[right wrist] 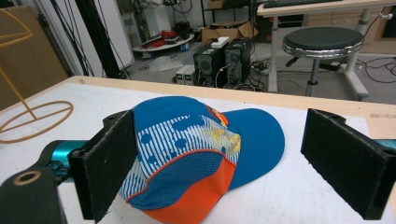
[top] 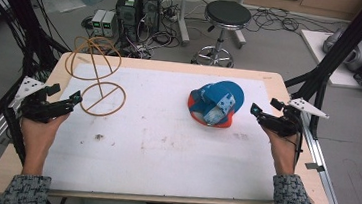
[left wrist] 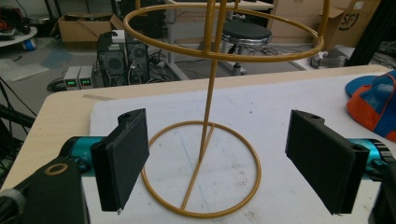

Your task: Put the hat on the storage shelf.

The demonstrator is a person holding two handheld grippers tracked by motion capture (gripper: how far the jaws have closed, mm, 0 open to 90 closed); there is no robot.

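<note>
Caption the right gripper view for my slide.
Open right gripper facing a blue and orange fabric cap on the white table mat.

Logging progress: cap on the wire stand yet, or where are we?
Nothing looks done: the cap lies on the white mat, apart from the gold wire stand. In hand: nothing; left gripper faces the stand, right gripper faces the cap, both open. If hanging is the goal, grasp, lift and placing remain.

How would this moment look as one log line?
left tool: open, facing wire stand | right tool: open, facing cap | nothing held
</note>
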